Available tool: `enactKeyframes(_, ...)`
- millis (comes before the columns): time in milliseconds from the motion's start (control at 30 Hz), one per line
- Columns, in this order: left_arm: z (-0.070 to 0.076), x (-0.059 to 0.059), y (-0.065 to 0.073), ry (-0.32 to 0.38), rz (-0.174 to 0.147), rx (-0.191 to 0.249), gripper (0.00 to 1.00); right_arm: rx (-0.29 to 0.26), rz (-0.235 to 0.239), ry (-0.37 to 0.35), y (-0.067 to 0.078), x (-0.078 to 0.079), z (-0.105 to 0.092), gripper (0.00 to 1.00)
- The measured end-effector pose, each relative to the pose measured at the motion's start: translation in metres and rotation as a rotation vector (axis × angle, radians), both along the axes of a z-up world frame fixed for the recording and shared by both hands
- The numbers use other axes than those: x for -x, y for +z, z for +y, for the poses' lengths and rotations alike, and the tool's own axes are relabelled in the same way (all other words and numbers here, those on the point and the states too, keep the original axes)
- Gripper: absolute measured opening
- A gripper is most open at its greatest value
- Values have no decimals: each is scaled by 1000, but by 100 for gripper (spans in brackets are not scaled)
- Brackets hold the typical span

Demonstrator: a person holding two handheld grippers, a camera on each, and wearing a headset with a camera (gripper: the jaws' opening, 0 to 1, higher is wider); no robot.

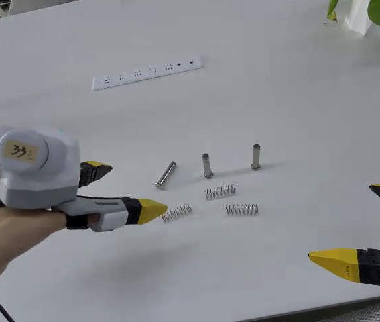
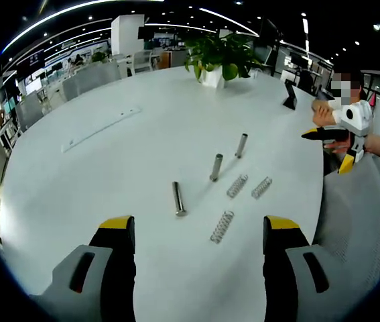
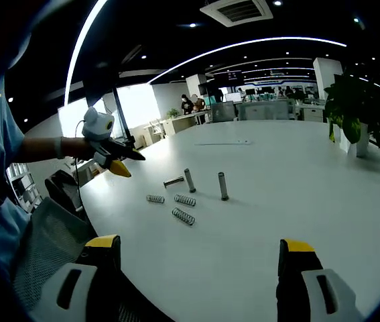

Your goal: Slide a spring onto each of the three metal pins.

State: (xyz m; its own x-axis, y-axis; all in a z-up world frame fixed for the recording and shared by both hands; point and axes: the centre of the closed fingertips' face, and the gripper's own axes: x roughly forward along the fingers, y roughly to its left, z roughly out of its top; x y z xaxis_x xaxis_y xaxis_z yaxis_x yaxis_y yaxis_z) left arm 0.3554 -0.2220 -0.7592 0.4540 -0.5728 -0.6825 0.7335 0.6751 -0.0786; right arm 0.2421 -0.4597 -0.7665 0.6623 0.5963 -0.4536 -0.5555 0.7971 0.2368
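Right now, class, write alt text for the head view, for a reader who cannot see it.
Three springs lie loose on a white table beside three metal pins, two standing upright and one lying flat. An open left gripper and an open right gripper flank them, holding nothing.

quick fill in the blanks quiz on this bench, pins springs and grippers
1. Of the three pins, ___ stand upright and one lies flat.
2. The springs lying loose on the table number ___.
3. The left gripper and the right gripper both have their jaws ___.
4. The flat pin is the one nearest the ___ gripper.

Missing words: two; three; open; left
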Motion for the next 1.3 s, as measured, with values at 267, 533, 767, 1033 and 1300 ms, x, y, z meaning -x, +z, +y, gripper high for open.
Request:
enactKeyframes(267, -12, -16, -7, -23, 25, -41, 68, -15, 10, -20, -2, 3, -4, 96)
enactKeyframes(533, -18, -28, -15, -34, 43, -72, 62, -23, 9, -32, -2, 3, -5, 95)
enactKeyframes(767, -21, -43, -25, -26, 59, -102, 53, -30, 15, -33, -3, 5, -4, 94)
enactKeyframes(1033, -23, -56, -40, -10, 99, -138, 42, -32, 24, -40, -5, 8, -8, 94)
enactKeyframes(1300, -31, -62, -52, -14, 127, -165, 34, -36, 33, -50, -6, 10, -11, 94)
